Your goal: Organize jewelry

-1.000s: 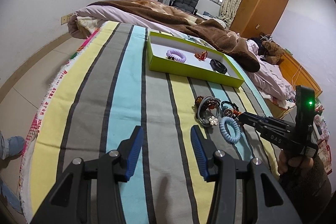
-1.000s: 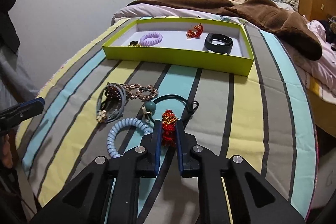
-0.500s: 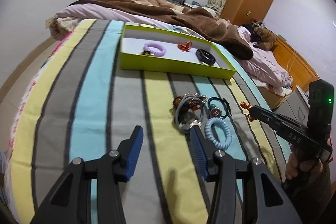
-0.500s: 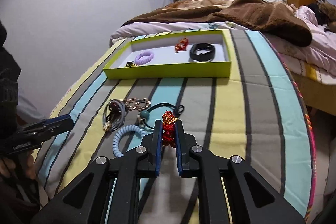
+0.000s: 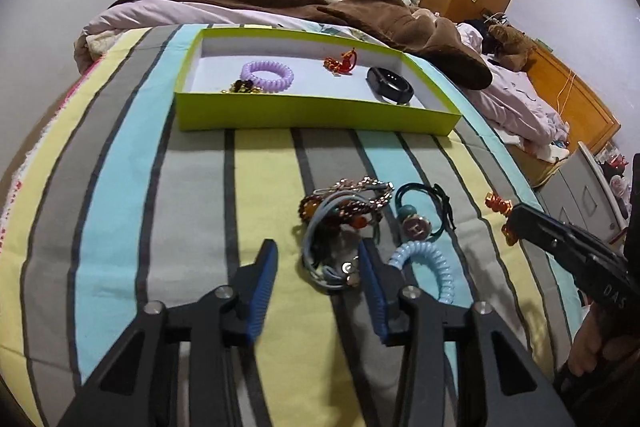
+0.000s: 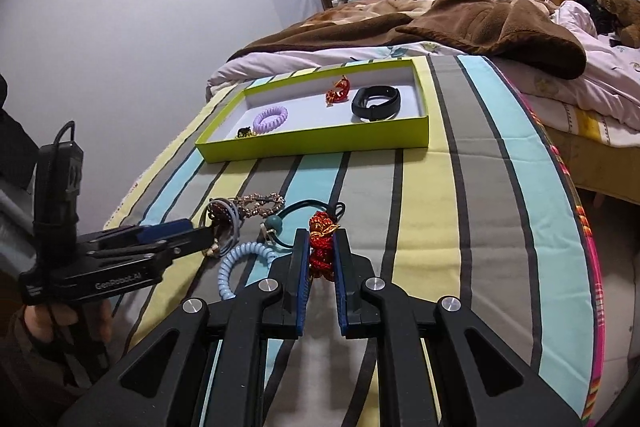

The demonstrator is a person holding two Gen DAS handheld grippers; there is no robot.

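My left hand-held gripper point(image 5: 316, 279) has slid across the bed to the jewelry pile point(image 5: 340, 223) near its front edge, jaws closing around it; my right hand-held gripper point(image 6: 322, 259) pinches a red charm point(image 6: 321, 247).

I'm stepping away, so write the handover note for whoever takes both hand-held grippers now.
Right hand-held gripper: shut on a red knotted charm, lifted clear of the striped blanket.
Left hand-held gripper: jaws closing around the grey-blue hair ties, pads not yet pressing.
Done: purple coil tie, red ornament and black band lie in the green tray.
Left: beaded bracelet, blue coil tie, black cord tie, plus both pieces now being handled.
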